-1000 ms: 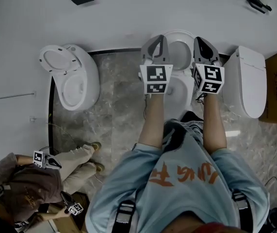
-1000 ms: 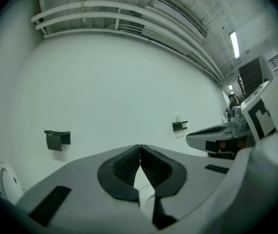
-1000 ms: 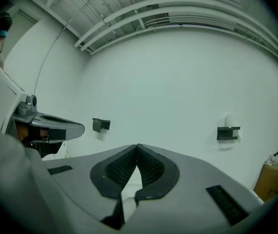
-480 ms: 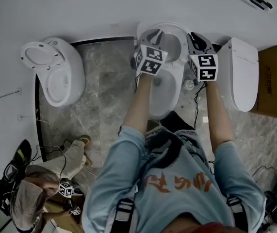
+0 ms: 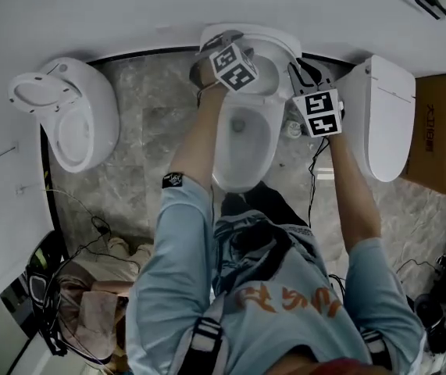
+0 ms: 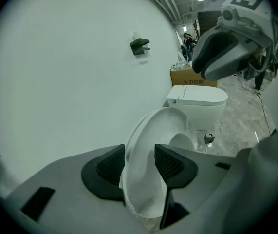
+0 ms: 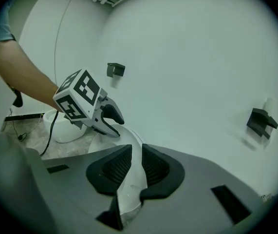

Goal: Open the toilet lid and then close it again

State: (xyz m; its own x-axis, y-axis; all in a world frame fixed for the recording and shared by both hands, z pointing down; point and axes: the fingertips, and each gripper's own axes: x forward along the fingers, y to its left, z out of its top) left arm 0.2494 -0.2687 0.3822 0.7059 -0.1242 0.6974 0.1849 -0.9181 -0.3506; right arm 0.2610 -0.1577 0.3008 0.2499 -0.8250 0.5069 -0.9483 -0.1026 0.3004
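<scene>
The middle toilet's white lid stands raised against the wall, and its bowl lies open below. My left gripper is at the lid's upper left. In the left gripper view the lid's rim runs between the pads of the left gripper, whose jaws have just been opening. My right gripper is at the lid's right side. In the right gripper view a thin strip of lid sits in the narrow gap of the right gripper, whose jaws have also just been opening.
Another toilet with its lid up stands to the left, and one with a shut lid to the right. A cardboard box sits at the far right. Cables trail on the marble floor. A person crouches at lower left.
Both grippers have dropped from above the bowl to the raised lid's edges, the left going further left and back. Their jaws now straddle the rim.
</scene>
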